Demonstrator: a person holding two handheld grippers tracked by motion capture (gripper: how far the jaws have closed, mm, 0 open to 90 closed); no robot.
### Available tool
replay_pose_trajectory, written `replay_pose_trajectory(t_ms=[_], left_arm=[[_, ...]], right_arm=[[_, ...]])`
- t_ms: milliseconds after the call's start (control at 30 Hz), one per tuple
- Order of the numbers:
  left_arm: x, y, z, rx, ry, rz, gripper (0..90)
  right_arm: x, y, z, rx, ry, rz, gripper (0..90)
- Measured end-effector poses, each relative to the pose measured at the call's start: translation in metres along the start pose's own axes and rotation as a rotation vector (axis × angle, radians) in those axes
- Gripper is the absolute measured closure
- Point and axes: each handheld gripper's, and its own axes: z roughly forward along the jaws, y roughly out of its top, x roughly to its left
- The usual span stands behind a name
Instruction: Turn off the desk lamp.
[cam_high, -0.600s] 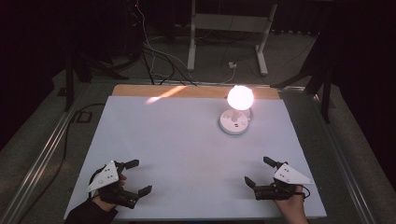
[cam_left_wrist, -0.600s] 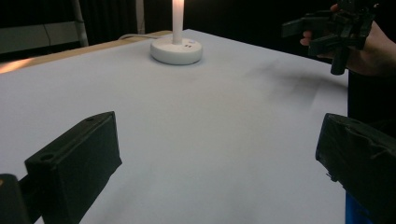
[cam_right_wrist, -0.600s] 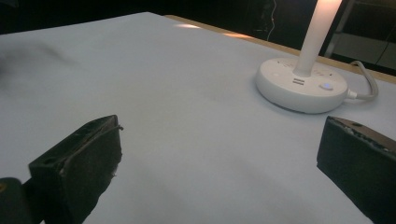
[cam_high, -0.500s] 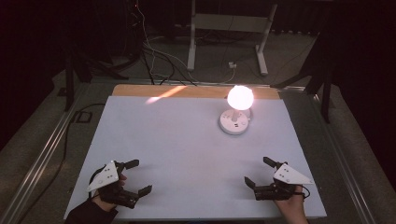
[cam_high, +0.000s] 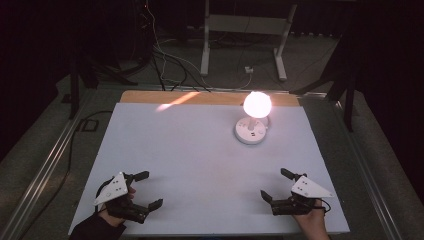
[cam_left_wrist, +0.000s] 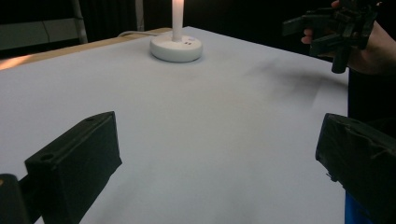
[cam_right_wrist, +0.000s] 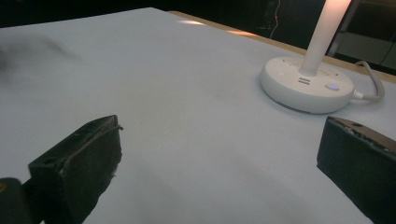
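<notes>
The lit lamp (cam_high: 253, 121) stands on your white table cover (cam_high: 200, 160) toward one o'clock from the centre, its round white base (cam_right_wrist: 306, 84) flat on the surface and a cord leaving the base toward the far edge. Your right gripper (cam_high: 280, 189) sits near the front edge at about five o'clock, well apart from the lamp, jaws released and spread wide around nothing. Your left gripper (cam_high: 146, 190) rests at about seven o'clock, likewise spread and empty. Beyond the table's far edge, cables (cam_high: 170, 60) trail across the dark floor.
</notes>
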Motion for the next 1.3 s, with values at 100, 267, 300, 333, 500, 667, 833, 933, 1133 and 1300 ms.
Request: replay_pose_trajectory(t_ms=[100, 267, 300, 333, 500, 667, 833, 933, 1133, 1300], left_arm=[[0.0, 0.0, 0.0, 0.002, 0.001, 0.0, 0.5], [0.0, 0.0, 0.0, 0.001, 0.002, -0.003, 0.5], [0.0, 0.0, 0.0, 0.002, 0.001, 0.0, 0.5], [0.0, 0.0, 0.0, 0.0, 0.0, -0.002, 0.5], [0.0, 0.0, 0.001, 0.002, 0.001, -0.002, 0.5], [0.0, 0.0, 0.0, 0.003, 0.002, -0.003, 0.5], [0.001, 0.0, 0.001, 0.003, 0.003, -0.004, 0.5], [0.001, 0.0, 0.0, 0.003, 0.003, -0.003, 0.5], [0.0, 0.0, 0.0, 0.001, 0.001, -0.003, 0.5], [0.0, 0.0, 0.001, 0.001, 0.003, -0.004, 0.5]], right_arm=[[0.0, 0.0, 0.0, 0.004, -0.002, 0.009, 0.0], [-0.001, 0.0, 0.001, 0.023, -0.003, 0.015, 0.0], [-0.001, 0.0, 0.001, 0.023, -0.003, 0.015, 0.0], [0.0, 0.0, 0.001, 0.024, -0.007, 0.008, 0.0], [0.001, 0.003, 0.0, 0.027, -0.029, -0.008, 0.0], [0.0, 0.009, -0.004, 0.001, -0.049, 0.015, 0.0], [-0.002, 0.019, -0.009, -0.032, -0.079, 0.05, 0.0], [-0.003, 0.024, -0.01, -0.043, -0.101, 0.06, 0.0], [-0.006, 0.036, -0.01, -0.044, -0.142, 0.069, 0.0], [-0.01, 0.044, -0.009, -0.047, -0.146, 0.091, 0.0]])
